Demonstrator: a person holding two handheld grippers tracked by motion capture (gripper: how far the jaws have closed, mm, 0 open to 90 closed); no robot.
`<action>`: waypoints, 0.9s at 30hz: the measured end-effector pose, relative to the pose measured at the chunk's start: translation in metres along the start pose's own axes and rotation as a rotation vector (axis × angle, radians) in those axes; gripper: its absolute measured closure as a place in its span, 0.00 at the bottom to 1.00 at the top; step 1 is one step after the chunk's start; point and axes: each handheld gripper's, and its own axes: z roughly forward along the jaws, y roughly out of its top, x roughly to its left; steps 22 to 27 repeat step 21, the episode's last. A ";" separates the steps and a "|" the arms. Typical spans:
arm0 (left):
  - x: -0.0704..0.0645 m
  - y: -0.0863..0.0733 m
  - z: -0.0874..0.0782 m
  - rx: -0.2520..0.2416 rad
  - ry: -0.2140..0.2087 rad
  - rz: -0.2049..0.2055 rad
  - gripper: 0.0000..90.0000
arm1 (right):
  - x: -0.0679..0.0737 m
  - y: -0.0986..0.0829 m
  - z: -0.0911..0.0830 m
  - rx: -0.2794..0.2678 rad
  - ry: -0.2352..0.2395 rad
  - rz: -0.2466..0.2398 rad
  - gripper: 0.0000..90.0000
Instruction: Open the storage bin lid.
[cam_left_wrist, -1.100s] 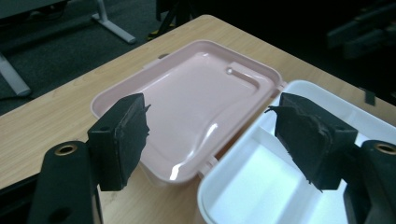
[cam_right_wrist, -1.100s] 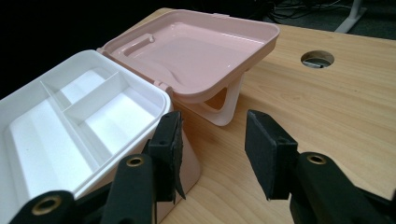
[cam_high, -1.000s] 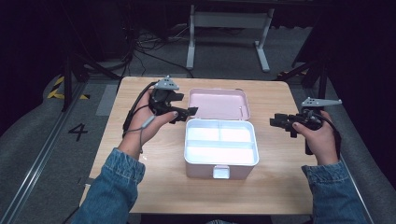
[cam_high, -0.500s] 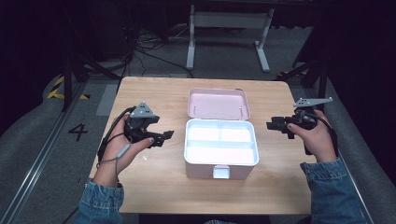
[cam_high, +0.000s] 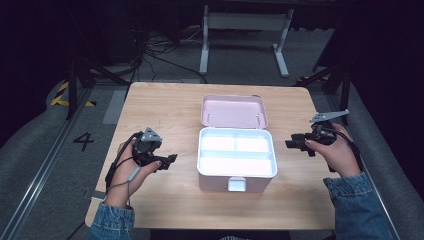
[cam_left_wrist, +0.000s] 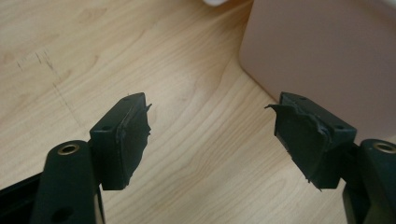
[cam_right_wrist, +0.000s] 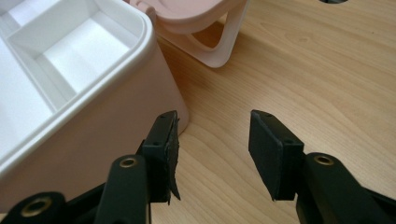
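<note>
Open pink box mid-table, lid apparently lying flat behind, left gripper and right gripper flanking it, jaws apart, empty.

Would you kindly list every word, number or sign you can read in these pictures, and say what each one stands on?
"4": a dark numeral on the grey floor left of the table, in the high view.
Yellow-and-black hazard stripes, with no lettering, lie on that floor farther back.
The pink box, its open lid and both grippers carry no readable text in any view.
</note>
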 end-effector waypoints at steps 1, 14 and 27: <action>0.001 -0.001 0.001 0.005 0.007 0.003 0.30 | -0.001 -0.001 0.000 0.005 0.001 0.001 0.60; 0.012 -0.025 0.024 0.264 0.051 -0.066 0.30 | -0.004 -0.008 0.008 0.065 -0.006 0.014 0.58; 0.012 -0.028 0.030 0.319 0.040 -0.062 0.29 | -0.004 -0.010 0.011 0.079 -0.008 0.016 0.57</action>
